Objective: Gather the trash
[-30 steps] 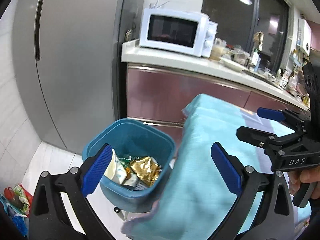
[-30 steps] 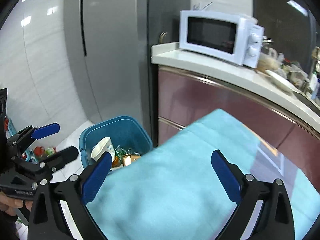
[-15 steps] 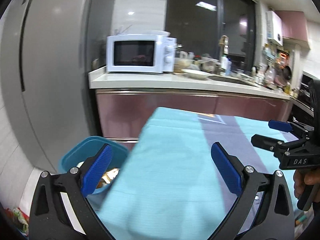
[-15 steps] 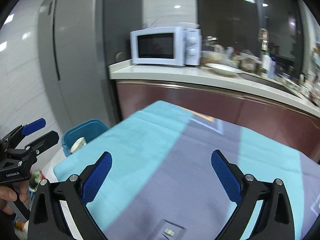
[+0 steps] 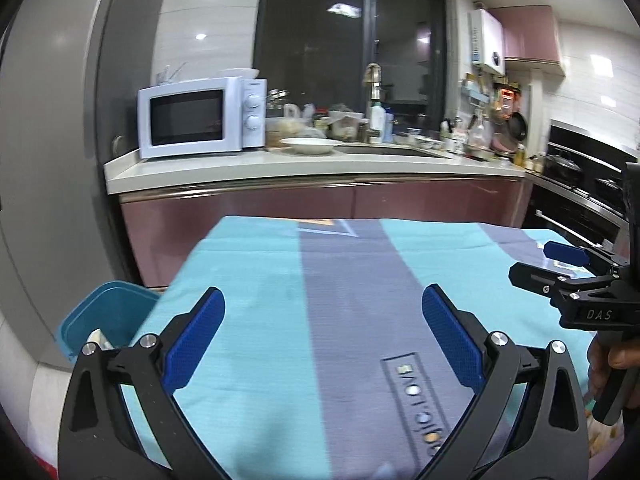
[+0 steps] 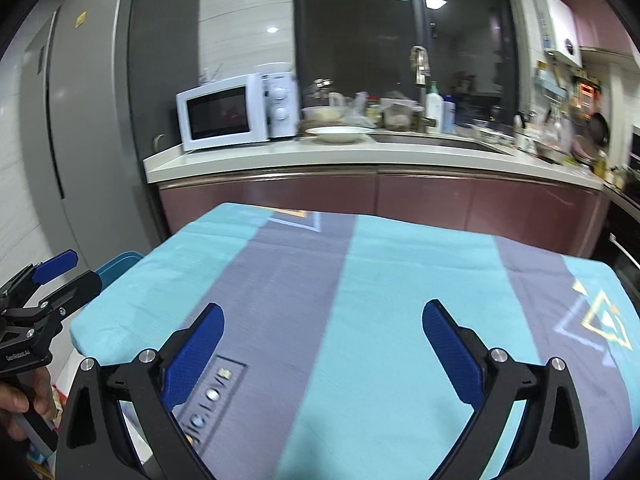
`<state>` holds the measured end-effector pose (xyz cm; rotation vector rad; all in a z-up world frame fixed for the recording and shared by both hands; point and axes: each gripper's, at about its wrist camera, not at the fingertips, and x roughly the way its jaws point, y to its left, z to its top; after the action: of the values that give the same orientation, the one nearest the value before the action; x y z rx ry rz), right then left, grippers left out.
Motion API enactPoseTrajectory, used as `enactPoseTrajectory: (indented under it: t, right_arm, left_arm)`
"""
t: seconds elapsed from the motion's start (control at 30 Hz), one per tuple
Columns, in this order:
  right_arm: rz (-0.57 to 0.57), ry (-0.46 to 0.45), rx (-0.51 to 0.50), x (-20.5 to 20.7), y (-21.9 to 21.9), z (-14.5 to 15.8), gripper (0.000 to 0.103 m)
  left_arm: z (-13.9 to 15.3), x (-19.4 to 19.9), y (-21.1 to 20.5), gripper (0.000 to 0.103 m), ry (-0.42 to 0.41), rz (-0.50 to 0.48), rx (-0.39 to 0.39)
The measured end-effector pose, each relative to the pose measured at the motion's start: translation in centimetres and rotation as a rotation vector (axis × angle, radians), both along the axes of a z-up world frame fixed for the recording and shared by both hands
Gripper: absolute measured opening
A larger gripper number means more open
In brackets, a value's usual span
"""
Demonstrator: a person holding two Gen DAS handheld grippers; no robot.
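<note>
Left wrist view: your left gripper (image 5: 322,336) hung over the cloth (image 5: 344,280) that covered the table, jaws spread wide, nothing between them. Your right gripper (image 5: 560,264) showed at the right edge of that view, gripped by a hand (image 5: 612,368); its jaws also stood apart and empty. The right wrist view confirmed this: right gripper (image 6: 322,348) spread over bare cloth (image 6: 400,280).

Bin (image 5: 106,316) sat on the floor, just beside the table's left edge and below it. A pale scrap of trash (image 5: 97,338) was visible inside, near the rim; the rest of the contents was hidden by the table and your left finger.

Cloth surface: no loose trash seen on any part in view. Only printed lettering and triangle motifs marked it.

Judgement: the task looked at or near its end. Trash was in the bin, both grippers carried nothing, and nothing remained to pick up as far as these views showed. The table's near edge lay outside both views, so you could not rule out leftovers there.
</note>
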<state>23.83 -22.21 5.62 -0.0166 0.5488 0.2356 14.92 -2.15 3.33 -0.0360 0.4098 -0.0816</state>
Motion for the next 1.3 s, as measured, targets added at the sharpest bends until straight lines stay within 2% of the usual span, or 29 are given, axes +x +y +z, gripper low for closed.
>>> enactPoseTrajectory:
  t: [0.2,0.4,0.6,0.77,1.03,1.13,1.3]
  right_arm:
    - [-0.075,-0.024,0.013,-3.0,-2.3,-0.8,0.096]
    - [-0.126,-0.061,-0.013,-5.5,-2.8,-1.7,0.096]
    - [-0.191,-0.124,-0.037,-7.1,-3.4,-2.7,0.096]
    - [-0.296,-0.215,-0.057,-8.7,-4.0,-3.3,0.096]
    - [-0.341,-0.332,-0.075,-10.7,-3.5,-3.7,0.096]
    - [-0.344,-0.37,-0.066,-11.5,-3.1,-3.8,0.096]
    - [-0.339,-0.402,-0.065,-12.6,-2.4,-3.8,0.096]
  left_arm:
    - [-0.4,-2.6,-3.0,0.097,-0.049,-0.045,0.016]
    - [-1.3,-6.1,-4.7,0.097,-0.122,-0.033,0.043]
    - [-2.4,-6.2,-3.7,0.097,-0.116,-0.021,0.044]
    - [-3.6,-6.9,-3.1,0.097,-0.121,-0.003,0.028]
    - [-5.2,-7.1,-2.5,0.097,-0.115,0.016,0.029]
    - [-5.4,-7.6,-2.5,0.097,-0.136,0.024,0.031]
    - [-5.1,-9.4,-2.4,0.097,-0.232,0.048,0.029]
